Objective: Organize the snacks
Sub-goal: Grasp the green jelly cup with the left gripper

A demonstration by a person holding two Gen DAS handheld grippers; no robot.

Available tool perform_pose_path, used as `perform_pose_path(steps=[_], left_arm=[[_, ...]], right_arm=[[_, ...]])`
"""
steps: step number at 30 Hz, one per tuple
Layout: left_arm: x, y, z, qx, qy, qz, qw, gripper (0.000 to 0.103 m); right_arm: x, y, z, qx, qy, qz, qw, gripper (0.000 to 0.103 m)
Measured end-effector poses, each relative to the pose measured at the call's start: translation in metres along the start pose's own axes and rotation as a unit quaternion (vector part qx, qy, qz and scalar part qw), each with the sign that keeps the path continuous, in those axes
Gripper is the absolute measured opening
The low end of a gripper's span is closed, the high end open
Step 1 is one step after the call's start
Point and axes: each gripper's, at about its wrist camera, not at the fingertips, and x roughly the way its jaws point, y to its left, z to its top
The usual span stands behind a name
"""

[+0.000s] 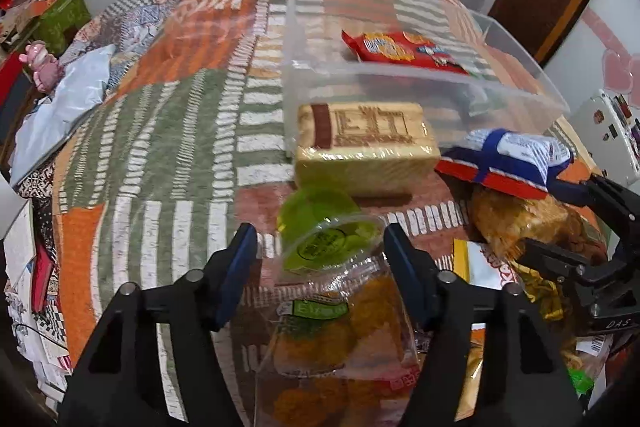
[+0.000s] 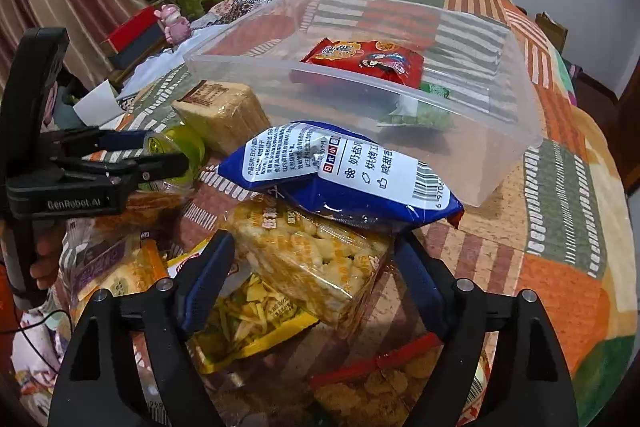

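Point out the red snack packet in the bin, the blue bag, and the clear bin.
red snack packet (image 2: 360, 61), right wrist view, middle of its printed face.
blue bag (image 2: 344, 171), right wrist view, white label panel.
clear bin (image 2: 516, 143), right wrist view, near right corner rim.

Green packet (image 2: 434, 111) blurred behind clear bin (image 2: 516, 147) wall.

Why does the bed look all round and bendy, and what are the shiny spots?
Left wrist view: the fisheye lens curves the patchwork blanket and darkens the corners; glare glints on the wrapped cracker block. Right wrist view: the same bulge bends the clear plastic bin, and light shines on the blue snack bag.
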Motion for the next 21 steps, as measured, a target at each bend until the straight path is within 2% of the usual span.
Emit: perform_pose_path(steps=[4,9,12,17,21], left_arm=[[0.008,-0.001,-0.001,-0.005,0.017,-0.006,0.9998,0.065],[0.011,0.002,0.0,-0.033,0.019,-0.008,0.9993,0.065],[0.012,0.005,-0.002,-0.054,0.017,-0.016,0.9983,0.06],[0.007,0.004,-0.009,-0.067,-0.002,-0.005,0.9978,0.056],[0.001,0.006,-0.014,-0.074,-0.009,-0.004,0.9972,0.056]], right_arm=[[0.001,0.003,0.001,-0.003,0.001,0.0,1.0,0.081],[0.001,0.004,0.0,-0.006,-0.006,0.0,1.0,0.08],[-0.001,0.004,-0.001,-0.006,-0.011,0.001,1.0,0.073],[-0.006,0.003,-0.003,-0.005,-0.02,0.004,1.0,0.06],[-0.01,0.002,-0.005,-0.003,-0.024,0.008,1.0,0.057]])
